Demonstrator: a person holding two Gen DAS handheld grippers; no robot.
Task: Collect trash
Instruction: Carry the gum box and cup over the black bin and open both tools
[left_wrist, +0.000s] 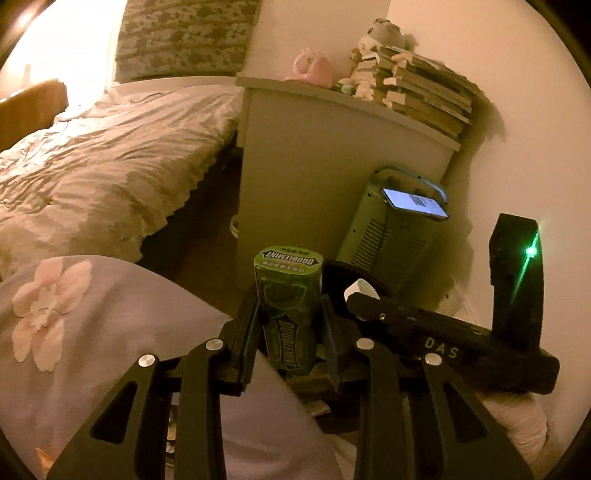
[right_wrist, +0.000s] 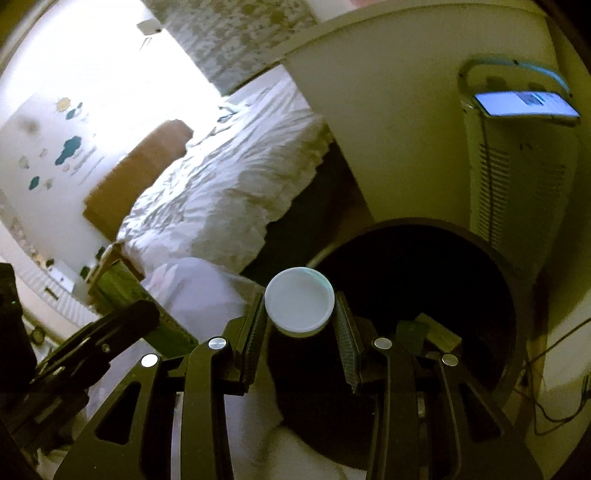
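The left tool (left_wrist: 290, 325) was clamped on a green Doublemint gum container (left_wrist: 289, 295), held upright above the flowered lilac cushion (left_wrist: 74, 332). The right tool (right_wrist: 300, 321) was closed on a white cup (right_wrist: 299, 301) over the dark trash bin (right_wrist: 424, 280). Only the left view showed the stack of books (left_wrist: 424, 92) on the white cabinet (left_wrist: 314, 155); both showed the bed (right_wrist: 221, 192), left of the phone (right_wrist: 524, 104) lying atop the heater (right_wrist: 517, 177).

Lower end of the gum bottle (left_wrist: 290, 314) hidden between the left gripper (left_wrist: 290, 325) pads, bin (right_wrist: 491, 258) contents beyond the right gripper (right_wrist: 300, 317) too dark to identify, phone (right_wrist: 524, 105) screen text too small to read, wall stickers (right_wrist: 68, 147) far left blurred.
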